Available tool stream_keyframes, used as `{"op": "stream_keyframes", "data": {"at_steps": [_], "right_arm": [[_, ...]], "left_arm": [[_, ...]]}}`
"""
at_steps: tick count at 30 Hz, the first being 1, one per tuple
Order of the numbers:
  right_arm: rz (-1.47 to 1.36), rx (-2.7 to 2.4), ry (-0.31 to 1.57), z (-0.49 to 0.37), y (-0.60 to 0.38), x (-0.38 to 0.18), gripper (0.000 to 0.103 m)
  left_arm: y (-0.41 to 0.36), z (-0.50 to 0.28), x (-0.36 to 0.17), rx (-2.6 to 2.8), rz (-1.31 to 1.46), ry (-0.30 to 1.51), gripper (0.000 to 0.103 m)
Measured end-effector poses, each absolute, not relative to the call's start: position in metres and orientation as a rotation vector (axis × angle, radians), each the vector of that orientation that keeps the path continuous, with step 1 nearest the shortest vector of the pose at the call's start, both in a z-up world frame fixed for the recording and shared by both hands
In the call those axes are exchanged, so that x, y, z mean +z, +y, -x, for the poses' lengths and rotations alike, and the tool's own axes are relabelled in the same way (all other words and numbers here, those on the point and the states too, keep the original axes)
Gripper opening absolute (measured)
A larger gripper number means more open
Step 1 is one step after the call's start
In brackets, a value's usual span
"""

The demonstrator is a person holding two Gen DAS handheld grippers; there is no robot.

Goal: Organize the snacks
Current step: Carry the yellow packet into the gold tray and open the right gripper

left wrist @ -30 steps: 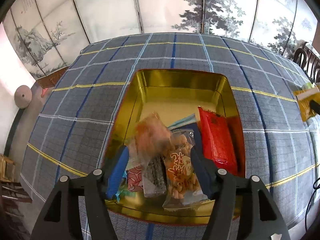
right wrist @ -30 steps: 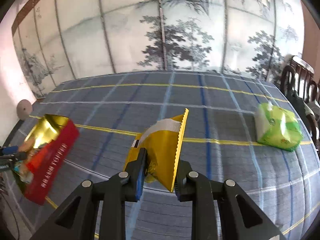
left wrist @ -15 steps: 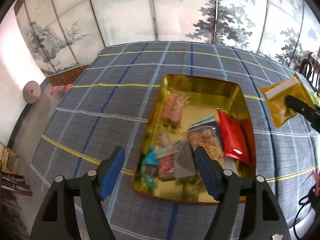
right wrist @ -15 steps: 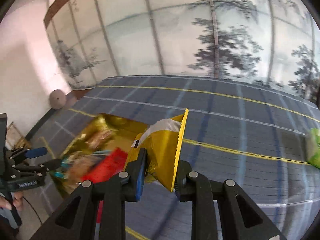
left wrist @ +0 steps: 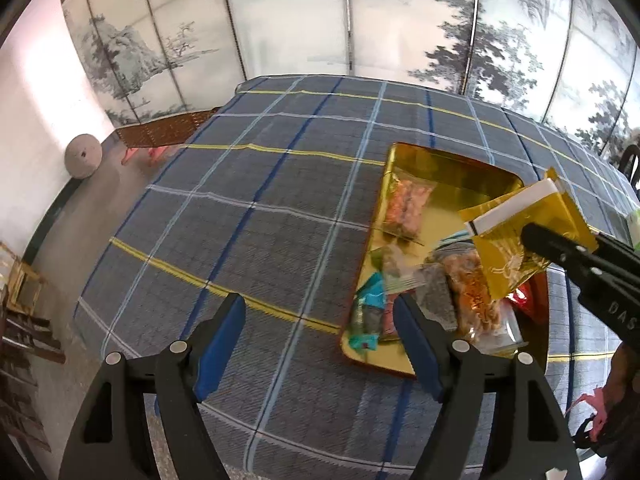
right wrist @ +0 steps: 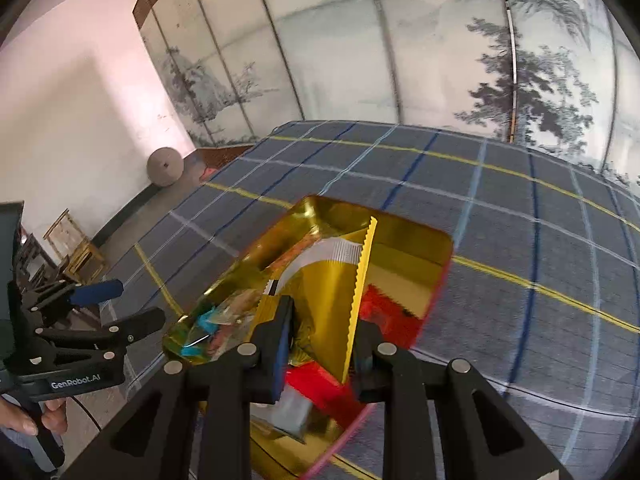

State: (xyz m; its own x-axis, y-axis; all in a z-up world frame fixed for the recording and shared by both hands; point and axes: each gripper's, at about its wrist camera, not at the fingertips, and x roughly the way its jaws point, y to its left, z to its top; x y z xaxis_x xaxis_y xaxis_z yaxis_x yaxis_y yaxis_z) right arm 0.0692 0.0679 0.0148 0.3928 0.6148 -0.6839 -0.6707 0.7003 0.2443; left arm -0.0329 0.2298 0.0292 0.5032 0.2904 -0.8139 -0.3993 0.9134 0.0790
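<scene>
- Since the earlier frame, the right hand-held gripper, clenched on a gold packet, has travelled over the gold tin.
- Left hand-held gripper has just been opening, nothing between its jaws, beside the tin.
- Several snacks lie inside; the packet is not yet dropped.

A furnished room in a home or teahouse is suggested: a folding screen painted with ink landscapes is set behind the table's far edge, the table is covered by a plaid cloth, and wooden chairs are seen by the plain wall
</scene>
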Motion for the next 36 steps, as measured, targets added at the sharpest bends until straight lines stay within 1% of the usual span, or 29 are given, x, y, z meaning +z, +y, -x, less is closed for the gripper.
{"op": "stream_keyframes", "data": {"at_steps": [7, 12, 15, 16, 18, 21, 23, 25, 27, 36], "right_arm": [[0.105, 0.824, 0.880, -0.071, 0.085, -0.001, 0.024], [0.100, 0.801, 0.900, -0.077, 0.086, -0.005, 0.028], [0.127, 0.762, 0.896, -0.078, 0.088, -0.005, 0.040], [0.140, 0.753, 0.898, -0.077, 0.089, -0.006, 0.050], [0.142, 0.747, 0.913, -0.078, 0.090, -0.008, 0.059], [0.161, 0.729, 0.913, -0.075, 0.090, -0.008, 0.062], [0.189, 0.707, 0.905, -0.073, 0.090, -0.006, 0.070], [0.214, 0.689, 0.900, -0.069, 0.090, -0.003, 0.073], [0.224, 0.687, 0.907, -0.064, 0.089, 0.001, 0.079], [0.301, 0.668, 0.891, -0.034, 0.084, 0.003, 0.080]], "left_arm": [[0.236, 0.039, 0.029, 0.430, 0.140, 0.960, 0.074], [0.236, 0.039, 0.028, 0.429, 0.145, 0.960, 0.074], [0.235, 0.041, 0.028, 0.424, 0.145, 0.958, 0.074], [0.234, 0.040, 0.028, 0.423, 0.145, 0.958, 0.074], [0.233, 0.041, 0.029, 0.420, 0.147, 0.956, 0.074], [0.231, 0.041, 0.030, 0.420, 0.147, 0.953, 0.074], [0.231, 0.041, 0.030, 0.417, 0.146, 0.955, 0.074], [0.230, 0.041, 0.031, 0.419, 0.144, 0.952, 0.074], [0.228, 0.041, 0.031, 0.420, 0.144, 0.952, 0.075], [0.219, 0.039, 0.031, 0.407, 0.135, 0.955, 0.075]]}}
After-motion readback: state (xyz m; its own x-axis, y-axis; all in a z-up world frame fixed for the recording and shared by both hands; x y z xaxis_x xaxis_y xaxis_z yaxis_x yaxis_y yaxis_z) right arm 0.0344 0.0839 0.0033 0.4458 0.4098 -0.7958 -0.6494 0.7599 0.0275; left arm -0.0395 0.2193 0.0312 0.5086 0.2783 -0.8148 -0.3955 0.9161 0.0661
